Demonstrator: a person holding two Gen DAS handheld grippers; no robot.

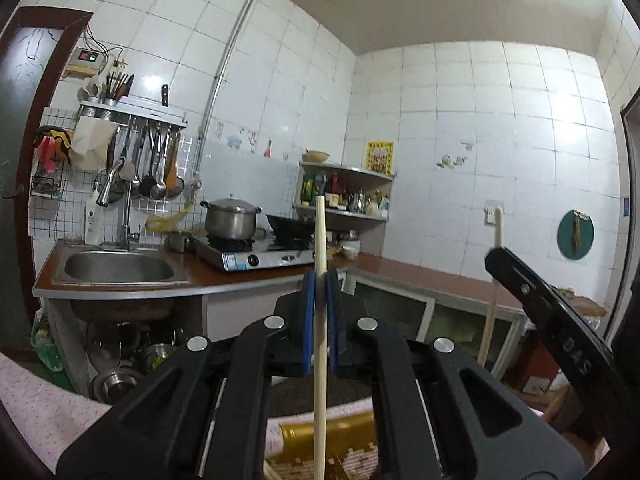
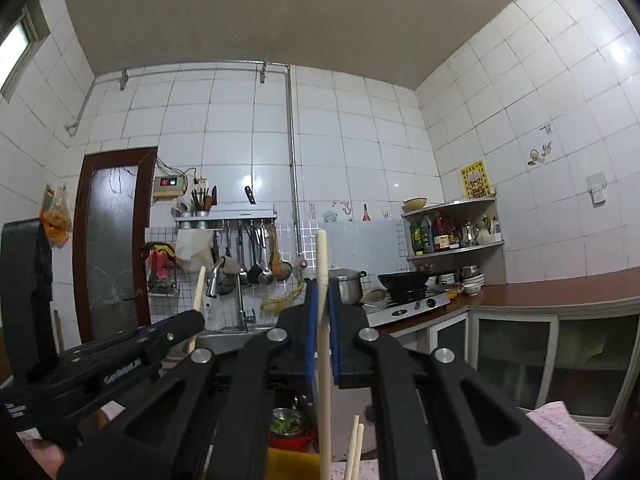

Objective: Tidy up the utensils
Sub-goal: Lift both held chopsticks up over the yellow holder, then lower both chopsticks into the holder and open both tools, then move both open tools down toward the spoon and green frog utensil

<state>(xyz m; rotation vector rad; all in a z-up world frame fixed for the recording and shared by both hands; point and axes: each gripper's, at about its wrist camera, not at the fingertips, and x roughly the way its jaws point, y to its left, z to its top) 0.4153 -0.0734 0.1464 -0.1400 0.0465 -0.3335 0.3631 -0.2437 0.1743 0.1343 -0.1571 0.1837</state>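
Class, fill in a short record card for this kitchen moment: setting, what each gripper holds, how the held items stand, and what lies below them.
Setting: tiled kitchen with sink, gas stove and corner shelf
Left gripper: shut on a wooden chopstick
Right gripper: shut on a second wooden chopstick
Held items: each roughly upright, tip above the jaws
On stove: steel pot, black wok
Below: two more chopsticks in the right wrist view
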